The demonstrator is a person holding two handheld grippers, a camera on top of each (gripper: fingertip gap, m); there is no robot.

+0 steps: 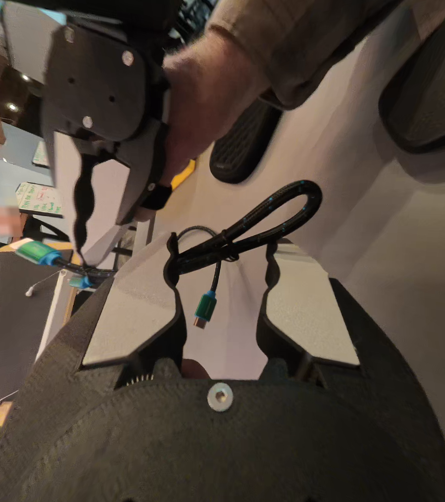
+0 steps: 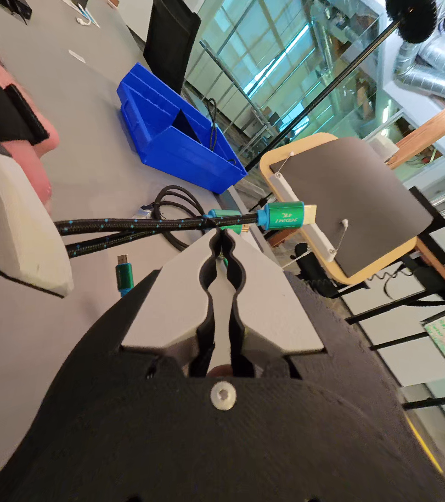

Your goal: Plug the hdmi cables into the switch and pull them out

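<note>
My left tool point(image 1: 220, 260) is spread wide; only its left finger point(image 1: 145, 298) touches the folded bundle of braided HDMI cable point(image 1: 270, 217), so it props the bundle more than it grips it. I think I keep it there so the loop stays up off the table point(image 1: 365, 244) while the other hand works. From the bundle a thin lead hangs down with a small green plug point(image 1: 205, 308) between my fingers, free in the air.

My right tool point(image 2: 220, 235) is closed, its tips pinching the tie that binds the cable near the big green HDMI plug point(image 2: 283, 216). This hold looks aimed at freeing the cable before plugging. I count four green plugs in the right wrist view: this big one, a second point(image 2: 236, 221) just behind it, one hidden low between the tips, and one lying on the table point(image 2: 124, 277). One blue bin point(image 2: 183, 141) stands behind. I do not see the switch.
</note>
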